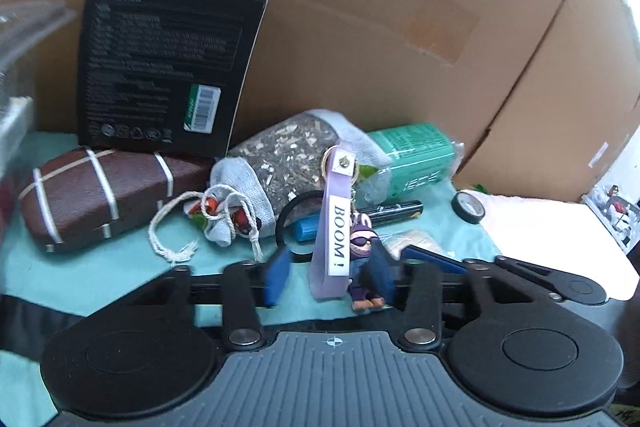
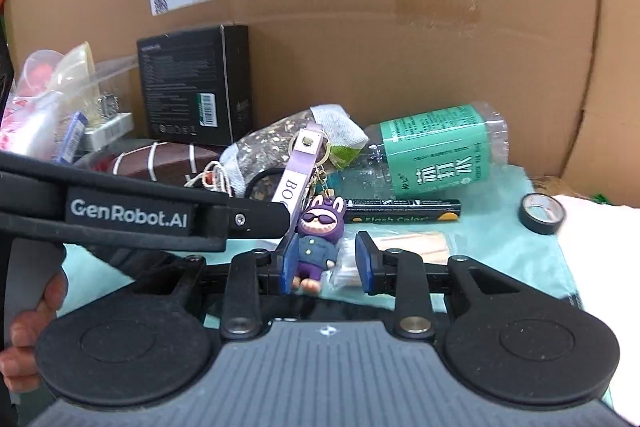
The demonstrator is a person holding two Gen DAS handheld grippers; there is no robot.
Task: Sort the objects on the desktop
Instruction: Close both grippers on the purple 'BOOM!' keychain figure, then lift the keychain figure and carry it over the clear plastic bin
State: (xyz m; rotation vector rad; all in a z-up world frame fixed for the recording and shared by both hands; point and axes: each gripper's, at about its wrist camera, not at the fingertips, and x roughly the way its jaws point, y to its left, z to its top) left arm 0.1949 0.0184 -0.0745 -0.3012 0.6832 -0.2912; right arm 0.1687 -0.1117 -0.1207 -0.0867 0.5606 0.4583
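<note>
Right wrist view: right gripper [image 2: 327, 261], jaws apart, brackets the bunny keychain [image 2: 316, 247] on the teal cloth [image 2: 500, 247]; left gripper [image 1: 326, 277], also apart, straddles its strap [image 1: 332, 239]. Grasp pending; closure comes next.

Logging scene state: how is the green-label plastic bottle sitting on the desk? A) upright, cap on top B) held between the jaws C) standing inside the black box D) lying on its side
D: the bottle lies on its side on the teal cloth behind the black marker, and neither pair of jaws touches it.
</note>
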